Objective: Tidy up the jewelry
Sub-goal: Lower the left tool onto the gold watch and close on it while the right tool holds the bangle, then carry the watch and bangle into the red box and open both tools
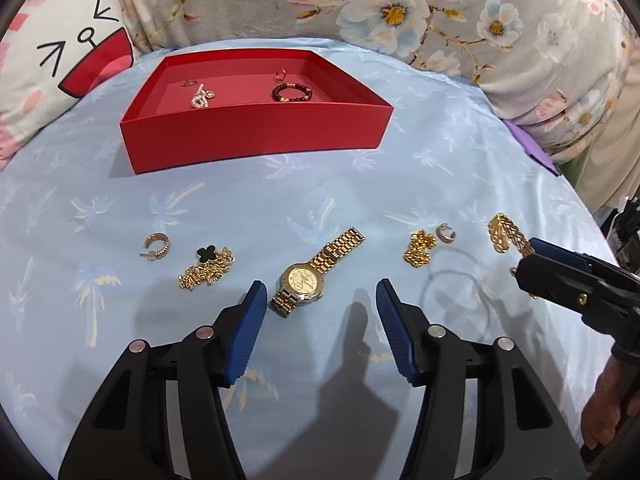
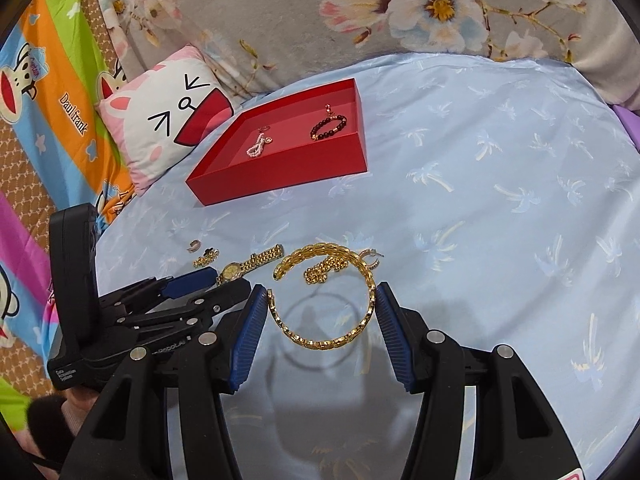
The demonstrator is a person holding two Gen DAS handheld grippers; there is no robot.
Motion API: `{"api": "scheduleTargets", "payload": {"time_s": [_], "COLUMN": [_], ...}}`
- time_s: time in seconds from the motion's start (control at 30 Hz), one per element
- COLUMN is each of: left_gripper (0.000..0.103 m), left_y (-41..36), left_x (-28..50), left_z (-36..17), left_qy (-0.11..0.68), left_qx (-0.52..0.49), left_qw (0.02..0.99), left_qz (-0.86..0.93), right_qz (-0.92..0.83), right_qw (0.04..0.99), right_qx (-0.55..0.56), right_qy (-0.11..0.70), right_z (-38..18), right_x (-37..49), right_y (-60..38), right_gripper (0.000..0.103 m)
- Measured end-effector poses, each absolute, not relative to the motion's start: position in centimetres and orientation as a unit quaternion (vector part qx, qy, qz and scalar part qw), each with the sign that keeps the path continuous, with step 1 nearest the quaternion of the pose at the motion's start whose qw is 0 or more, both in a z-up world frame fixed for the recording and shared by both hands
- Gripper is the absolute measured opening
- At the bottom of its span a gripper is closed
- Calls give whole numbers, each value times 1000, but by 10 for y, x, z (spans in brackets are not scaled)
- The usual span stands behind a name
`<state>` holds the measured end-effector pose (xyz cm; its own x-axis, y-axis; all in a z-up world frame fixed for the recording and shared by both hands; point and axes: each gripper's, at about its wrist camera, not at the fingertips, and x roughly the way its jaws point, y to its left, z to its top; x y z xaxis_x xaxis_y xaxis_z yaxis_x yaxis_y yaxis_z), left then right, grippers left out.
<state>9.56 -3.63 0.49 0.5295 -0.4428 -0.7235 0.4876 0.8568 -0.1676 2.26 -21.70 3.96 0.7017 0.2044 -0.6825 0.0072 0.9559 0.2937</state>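
Surface: pale blue cloth [image 1: 280,184] with a palm-tree print; floral bedding [image 1: 400,8] behind it.
Cartoon pillow [image 1: 60,60]: far left, just beside the tray's left end.
Red tray [image 1: 256,136]: at the back of the cloth, left of centre. Inside, left to right: a small ring [image 1: 189,83], a pearl piece [image 1: 201,96], a dark bead bracelet [image 1: 291,92], and a small gold earring [image 1: 280,75] just behind the bracelet.
Front row on cloth, left to right: gold hoop earring [image 1: 157,245]; gold chain with black clover charm [image 1: 207,266]; gold watch [image 1: 316,272], strap running diagonally; bunched gold chain [image 1: 419,249]; second hoop earring [image 1: 446,233] just beside it.
Left gripper [image 1: 321,300]: jaws part-way apart, nothing between the pads. The watch face lies just ahead of the gap, nearer the left finger. No contact visible.
Gold link bracelet [image 2: 328,296]: an open loop raised above the cloth, casting a ring-shaped shadow below.
Right gripper [image 2: 321,300]: blue pads [image 2: 252,336] press on opposite sides of the bracelet loop, clamped around it.
Person's hand [image 1: 608,404]: at the lower right edge in the left wrist view.
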Motion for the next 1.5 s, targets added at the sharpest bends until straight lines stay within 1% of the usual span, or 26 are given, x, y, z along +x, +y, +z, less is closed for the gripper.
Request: {"api": "scheduleTargets", "payload": {"time_s": [0.1,0.27,0.33,0.37,0.43,0.5,0.7,0.97,1.3,1.5], "left_gripper": [54,54,42,39,26,22,22,22,22,22], "left_y": [-39,-50,-53,-55,-58,-60,-62,-52,-35,-21], "left_x": [102,105,103,102,100,99,93,78,67,77], "left_z": [5,5,4,4,4,4,5,20,69,111], "left_qy": [406,405,403,402,401,401,400,398,386,357], "left_qx": [25,52,63,69,78,83,85,41,-28,-43], "left_qw": [877,874,873,873,872,872,875,879,881,893], "left_qz": [-256,-264,-267,-268,-269,-267,-261,-262,-271,-270], "right_qz": [56,58,56,56,55,54,53,54,65,75], "right_qw": [911,911,910,910,910,910,910,912,917,927], "right_qx": [138,140,142,143,144,145,148,148,142,126], "right_qy": [384,384,384,385,385,385,384,379,366,347], "right_z": [39,38,37,36,36,36,36,43,61,85], "right_x": [21,20,20,20,21,20,18,12,9,24], "right_y": [-216,-216,-217,-218,-218,-218,-220,-223,-218,-216], "right_gripper": [54,54,54,54,54,54,54,54,54,54]}}
